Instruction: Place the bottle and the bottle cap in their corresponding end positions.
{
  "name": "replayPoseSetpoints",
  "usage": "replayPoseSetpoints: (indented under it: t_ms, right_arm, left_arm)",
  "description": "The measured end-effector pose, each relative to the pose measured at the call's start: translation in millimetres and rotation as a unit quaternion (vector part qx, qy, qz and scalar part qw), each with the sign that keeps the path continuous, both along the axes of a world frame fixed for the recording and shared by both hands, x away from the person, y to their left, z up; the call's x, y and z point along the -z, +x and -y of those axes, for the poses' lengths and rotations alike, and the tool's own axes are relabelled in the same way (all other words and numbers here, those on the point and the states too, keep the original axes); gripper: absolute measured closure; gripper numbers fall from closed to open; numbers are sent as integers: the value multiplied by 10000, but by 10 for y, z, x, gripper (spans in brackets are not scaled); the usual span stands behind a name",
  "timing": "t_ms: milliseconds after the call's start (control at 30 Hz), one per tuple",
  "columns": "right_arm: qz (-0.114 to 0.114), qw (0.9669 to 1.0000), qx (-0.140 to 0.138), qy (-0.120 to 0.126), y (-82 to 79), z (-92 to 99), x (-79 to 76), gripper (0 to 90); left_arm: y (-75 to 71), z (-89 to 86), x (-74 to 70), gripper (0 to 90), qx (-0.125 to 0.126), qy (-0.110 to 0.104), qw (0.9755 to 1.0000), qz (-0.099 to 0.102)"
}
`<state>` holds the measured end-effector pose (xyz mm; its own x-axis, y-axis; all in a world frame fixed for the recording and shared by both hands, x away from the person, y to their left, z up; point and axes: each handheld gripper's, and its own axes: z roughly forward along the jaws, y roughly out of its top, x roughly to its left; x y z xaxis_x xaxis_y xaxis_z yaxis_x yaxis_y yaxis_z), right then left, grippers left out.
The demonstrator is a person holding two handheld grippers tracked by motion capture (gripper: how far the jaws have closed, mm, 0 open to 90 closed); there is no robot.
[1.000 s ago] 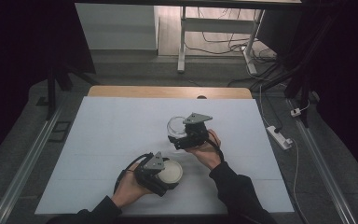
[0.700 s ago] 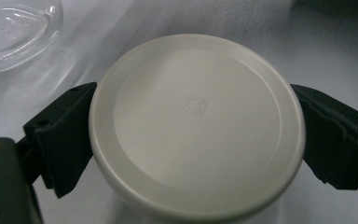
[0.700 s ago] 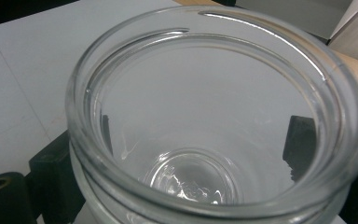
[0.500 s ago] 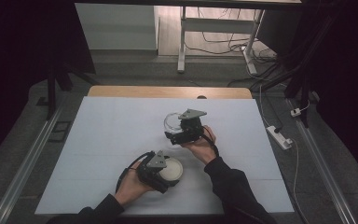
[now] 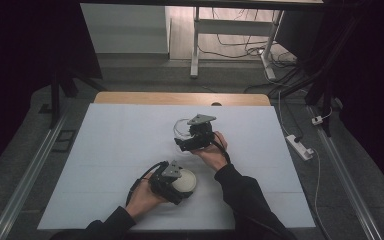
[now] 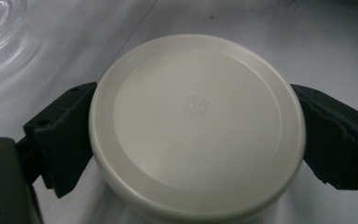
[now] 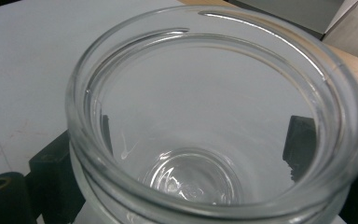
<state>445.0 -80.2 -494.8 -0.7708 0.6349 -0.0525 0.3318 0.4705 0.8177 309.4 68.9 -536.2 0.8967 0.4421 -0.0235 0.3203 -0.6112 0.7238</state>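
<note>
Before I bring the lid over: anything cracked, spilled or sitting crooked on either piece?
Nothing stands out. The cream lid sits level between the left gripper jaws, its top smooth and unchipped. The glass jar held by the right gripper is empty, its rim whole, with no crack or spill on the white table.

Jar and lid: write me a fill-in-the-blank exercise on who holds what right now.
1. The left gripper is shut on the cream ____.
2. The right gripper clamps a clear glass ____.
3. Seen from the right gripper view, the inside of the jar is ____.
4. In the high view, the lid lies ____ to the person than the jar.

Missing words: lid; jar; empty; nearer
</note>
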Motion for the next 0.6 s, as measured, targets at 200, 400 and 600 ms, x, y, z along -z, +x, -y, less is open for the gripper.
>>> replayPoseSetpoints:
  t_ms: [200,400,600]
  right_arm:
    - [4,9999,27,-118,44,-37,83,60]
    - [67,9999,1,-79,40,-45,109,59]
    - [-56,10000,-39,51,65,7,123,56]
  left_arm:
    - [16,5,26,78,-47,100,9999,-8]
    - [23,24,57,78,-88,253,9996,-8]
    - [30,45,65,75,-106,397,9991,-48]
